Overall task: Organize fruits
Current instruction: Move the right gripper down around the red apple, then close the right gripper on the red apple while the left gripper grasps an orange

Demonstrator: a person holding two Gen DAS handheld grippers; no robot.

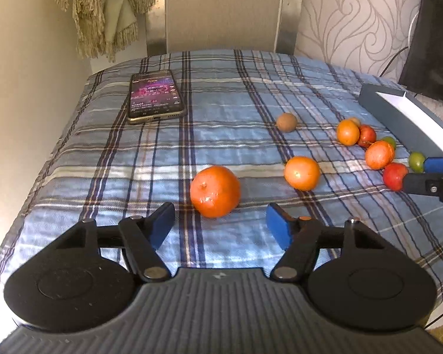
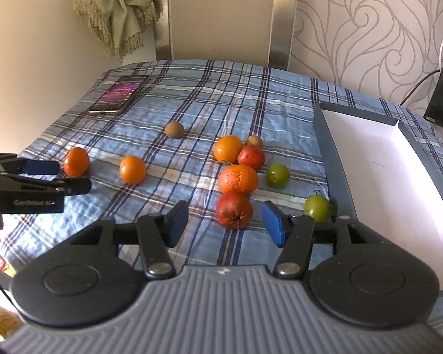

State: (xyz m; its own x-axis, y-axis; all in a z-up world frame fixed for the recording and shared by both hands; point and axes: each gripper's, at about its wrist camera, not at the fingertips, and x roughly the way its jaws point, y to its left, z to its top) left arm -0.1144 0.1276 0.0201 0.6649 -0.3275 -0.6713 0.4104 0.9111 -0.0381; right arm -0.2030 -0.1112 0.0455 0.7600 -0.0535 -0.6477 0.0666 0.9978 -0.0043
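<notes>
Left wrist view: hand-held gripper [image 1: 220,225] straddles orange [image 1: 215,191].

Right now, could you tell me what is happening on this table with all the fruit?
A person is sorting fruit with two handheld claws. The left claw is lined up on a large orange, the right claw on a red fruit; neither grips yet. More oranges, red and green fruit and a brown one lie loose on the plaid cloth. The open box alongside holds nothing visible.
</notes>
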